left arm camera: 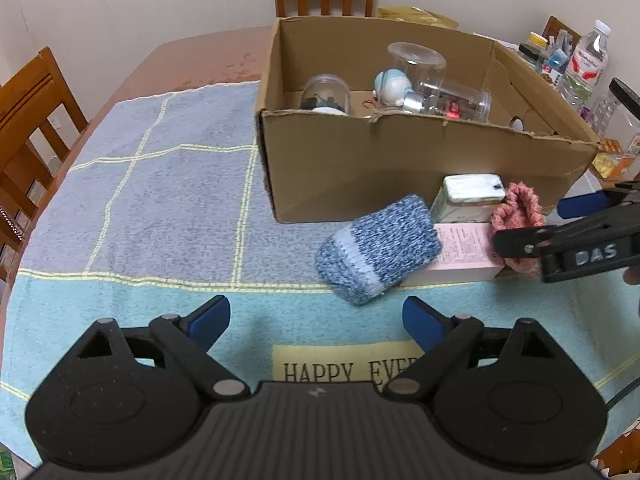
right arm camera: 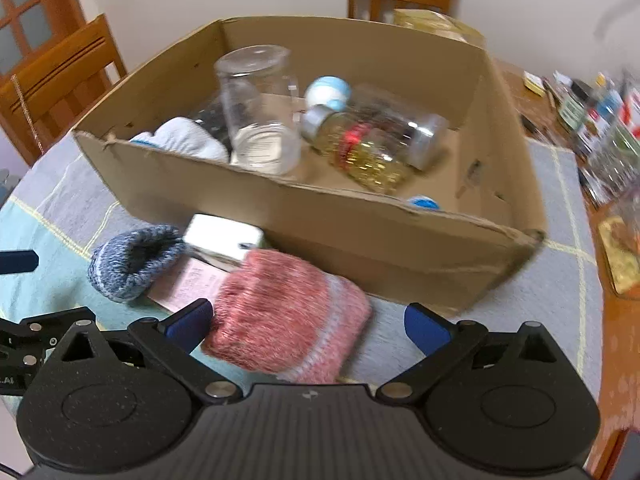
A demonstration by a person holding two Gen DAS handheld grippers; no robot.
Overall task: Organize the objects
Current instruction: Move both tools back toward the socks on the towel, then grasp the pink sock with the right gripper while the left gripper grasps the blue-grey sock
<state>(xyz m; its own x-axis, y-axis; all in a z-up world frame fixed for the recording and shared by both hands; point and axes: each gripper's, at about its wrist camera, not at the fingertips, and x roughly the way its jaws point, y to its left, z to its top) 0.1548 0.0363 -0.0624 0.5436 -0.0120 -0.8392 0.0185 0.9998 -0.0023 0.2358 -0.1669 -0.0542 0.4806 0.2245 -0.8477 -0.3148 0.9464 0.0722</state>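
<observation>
Right wrist view: pink sock lies lower centre, between the spread right gripper fingers, long axis running left-right. Left gripper also spread, empty, farther off

The left wrist view was taken from low over the towel, looking ahead and down at the cardboard box from a little way off. The right wrist view was taken closer, over the pink sock. Box, both socks and chairs were shared.
</observation>
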